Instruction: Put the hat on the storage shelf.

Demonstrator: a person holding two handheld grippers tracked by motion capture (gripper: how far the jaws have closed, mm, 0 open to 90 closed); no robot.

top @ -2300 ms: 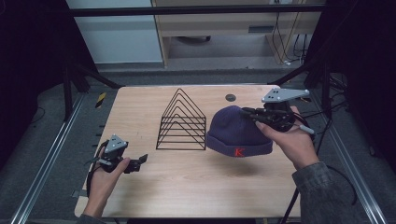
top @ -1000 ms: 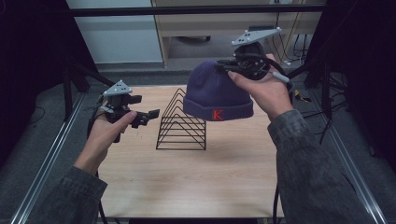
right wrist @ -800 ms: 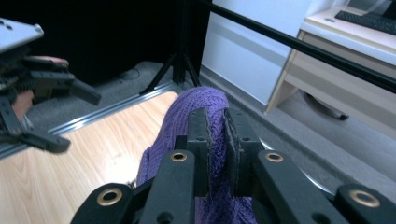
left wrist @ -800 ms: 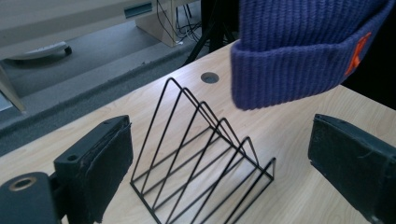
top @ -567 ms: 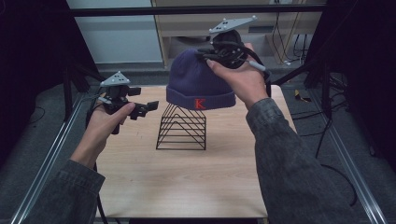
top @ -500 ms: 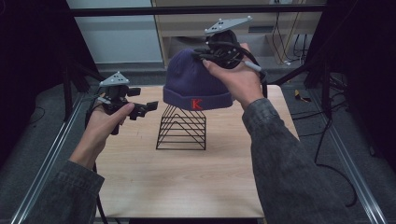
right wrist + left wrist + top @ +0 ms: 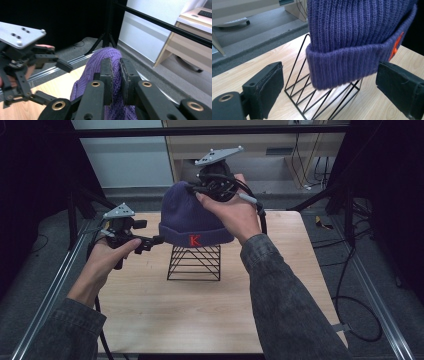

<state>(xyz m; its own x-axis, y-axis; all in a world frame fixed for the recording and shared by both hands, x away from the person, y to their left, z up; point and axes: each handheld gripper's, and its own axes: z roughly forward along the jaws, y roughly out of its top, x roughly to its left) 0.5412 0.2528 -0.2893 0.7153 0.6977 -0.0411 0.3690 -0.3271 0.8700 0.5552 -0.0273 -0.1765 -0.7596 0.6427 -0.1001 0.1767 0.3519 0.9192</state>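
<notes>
I see the black wire rack (image 7: 194, 263) standing mid-desk, its top covered by the purple beanie (image 7: 194, 222) hanging over it. Bare desk (image 7: 200, 315) lies open in front and to both sides. My left hand-held gripper (image 7: 150, 241) crowds the beanie's left edge.

One knitted hat (image 7: 192, 220), bearing one red letter K (image 7: 195, 240); one black wire rack (image 7: 194, 262); one wooden table (image 7: 200, 305); two hand-held grippers, left (image 7: 152, 241) and right (image 7: 196, 190).
</notes>
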